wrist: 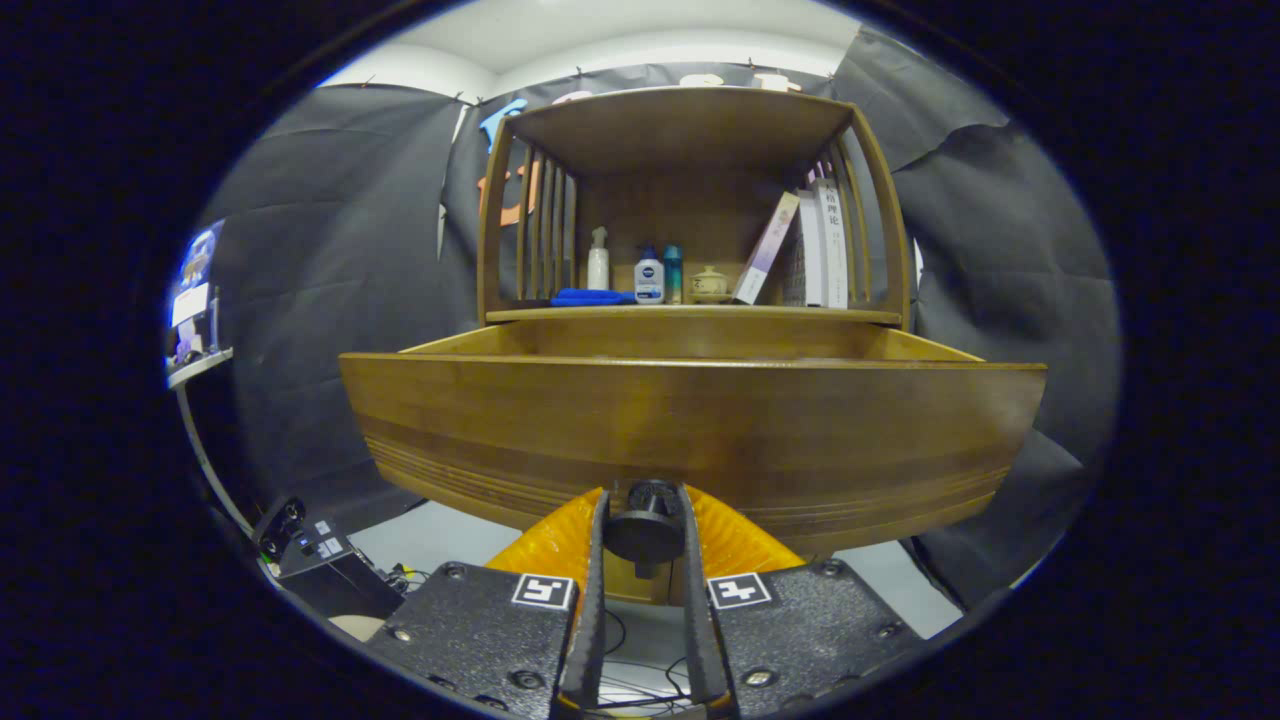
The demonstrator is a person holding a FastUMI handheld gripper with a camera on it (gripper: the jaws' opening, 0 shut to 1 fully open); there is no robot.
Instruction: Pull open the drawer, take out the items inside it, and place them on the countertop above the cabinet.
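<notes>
Drawer is pulled out from the cabinet and its wide wooden front stands just ahead of the gripper. A dark round knob sits low on the middle of this front, and the jaws are closed on it: one finger presses on each side of the knob, so it is held between them. What lies inside the drawer I cannot tell, because the front hides it; only the inner side walls show above the top edge.

Above the drawer is the surface of the cabinet, under a wooden shelf top with slatted sides. On it, from left to right, lie a blue cloth, a white pump bottle, a white bottle with blue label, a teal bottle and a small pale pot with a lid. To the right of the pot some books stand, and one leans to the right against the others.

Below the gripper to the left, a dark box with cables rests on the floor, near a metal stand
</notes>
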